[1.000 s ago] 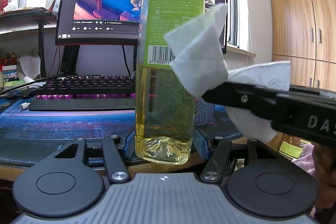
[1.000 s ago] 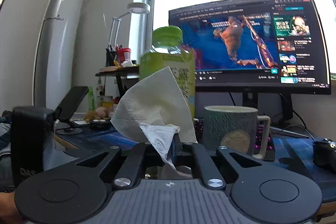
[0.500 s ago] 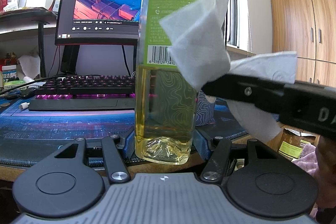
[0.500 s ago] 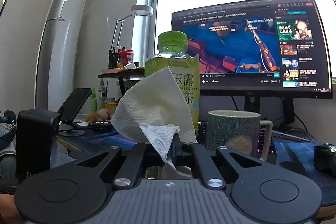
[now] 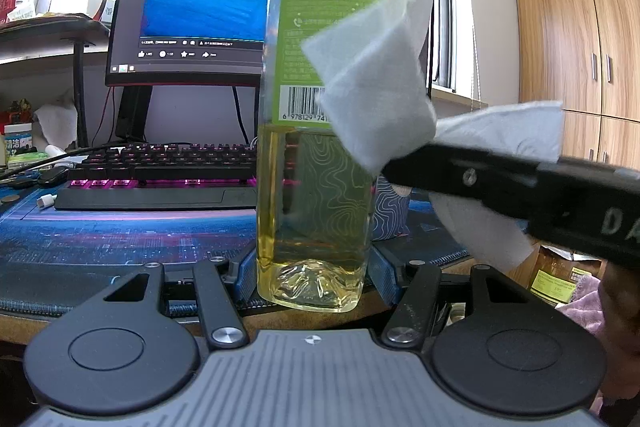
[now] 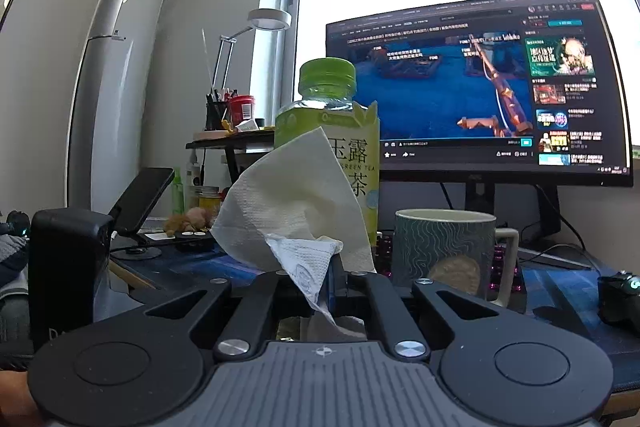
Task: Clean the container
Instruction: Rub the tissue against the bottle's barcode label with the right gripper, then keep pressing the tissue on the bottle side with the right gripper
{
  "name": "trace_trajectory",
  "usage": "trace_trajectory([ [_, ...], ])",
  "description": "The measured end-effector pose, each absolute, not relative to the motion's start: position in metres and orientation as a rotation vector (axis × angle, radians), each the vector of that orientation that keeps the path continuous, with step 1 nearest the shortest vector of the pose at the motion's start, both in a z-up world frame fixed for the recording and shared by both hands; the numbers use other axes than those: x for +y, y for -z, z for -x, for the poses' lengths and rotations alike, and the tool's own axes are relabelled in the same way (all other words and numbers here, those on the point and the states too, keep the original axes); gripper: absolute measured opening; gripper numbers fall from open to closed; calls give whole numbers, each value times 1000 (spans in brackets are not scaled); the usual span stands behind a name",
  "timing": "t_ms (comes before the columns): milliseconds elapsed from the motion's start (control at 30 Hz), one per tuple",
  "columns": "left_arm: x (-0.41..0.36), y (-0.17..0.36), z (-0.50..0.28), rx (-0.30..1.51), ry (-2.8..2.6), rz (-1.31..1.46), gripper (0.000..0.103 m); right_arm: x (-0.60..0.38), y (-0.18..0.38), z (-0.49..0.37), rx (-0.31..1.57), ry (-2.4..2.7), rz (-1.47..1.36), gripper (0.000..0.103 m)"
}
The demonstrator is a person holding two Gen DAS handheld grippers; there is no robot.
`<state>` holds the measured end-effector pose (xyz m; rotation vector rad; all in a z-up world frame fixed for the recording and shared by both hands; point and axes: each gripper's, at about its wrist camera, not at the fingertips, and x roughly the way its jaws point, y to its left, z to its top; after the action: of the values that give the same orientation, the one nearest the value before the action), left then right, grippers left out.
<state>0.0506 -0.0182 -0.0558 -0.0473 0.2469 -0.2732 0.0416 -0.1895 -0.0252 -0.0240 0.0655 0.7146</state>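
Cluttered bench (image 5: 120, 227), monitor (image 6: 476, 87) lit behind. Left gripper (image 5: 312, 279) fingers clamp upright tea bottle (image 5: 316, 187) at base. Right gripper (image 6: 316, 275) fingers pinch white tissue (image 6: 292, 211) against bottle label.

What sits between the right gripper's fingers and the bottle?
Only the white tissue, pinched in the right gripper, fanning up against the bottle; the right wrist view shows it.
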Motion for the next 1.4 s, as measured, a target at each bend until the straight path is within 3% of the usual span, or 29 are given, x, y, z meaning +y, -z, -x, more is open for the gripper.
trace_trajectory([
  [1400, -17, 56, -50, 246, 273, 44, 61, -191, 29, -43, 67, -702, 13, 7],
])
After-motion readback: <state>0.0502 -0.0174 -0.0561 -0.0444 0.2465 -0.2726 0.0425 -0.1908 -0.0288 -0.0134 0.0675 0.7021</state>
